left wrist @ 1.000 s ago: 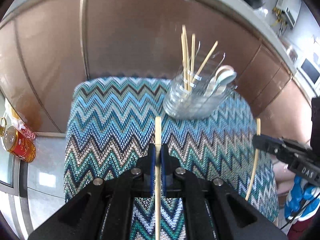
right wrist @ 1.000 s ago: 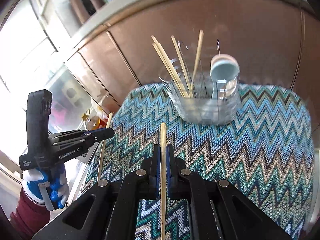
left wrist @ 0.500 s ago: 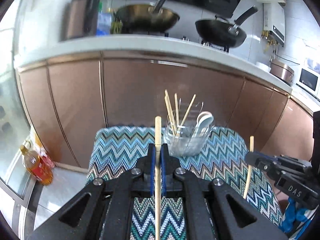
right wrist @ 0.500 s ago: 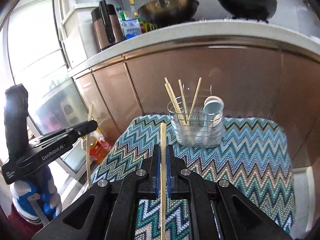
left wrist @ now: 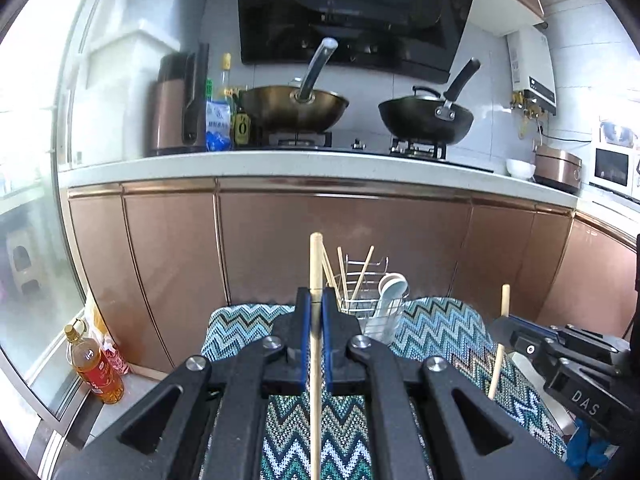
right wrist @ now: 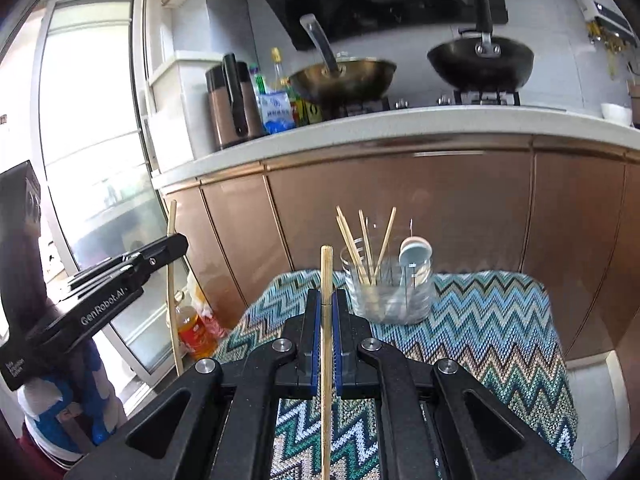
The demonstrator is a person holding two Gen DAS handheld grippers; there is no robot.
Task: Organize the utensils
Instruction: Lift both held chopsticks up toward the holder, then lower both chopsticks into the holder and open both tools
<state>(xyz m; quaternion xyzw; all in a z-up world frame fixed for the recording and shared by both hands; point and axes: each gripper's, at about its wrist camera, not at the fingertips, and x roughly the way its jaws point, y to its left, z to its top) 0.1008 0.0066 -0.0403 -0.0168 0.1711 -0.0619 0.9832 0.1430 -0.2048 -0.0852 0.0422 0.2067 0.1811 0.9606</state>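
left hand-held gripper (left wrist: 315, 312) clamped on one chopstick (left wrist: 315, 360) | right hand-held gripper (right wrist: 327, 312) pinching second chopstick (right wrist: 326, 360) | both upright, well short of utensil holder (right wrist: 388, 296) on zigzag cloth (right wrist: 500, 328)

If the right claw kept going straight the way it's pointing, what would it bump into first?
Probably the utensil holder on the zigzag cloth, slightly right of the line. The right claw, shut on a chopstick, might just miss it and reach the brown cabinet; depth is unclear.
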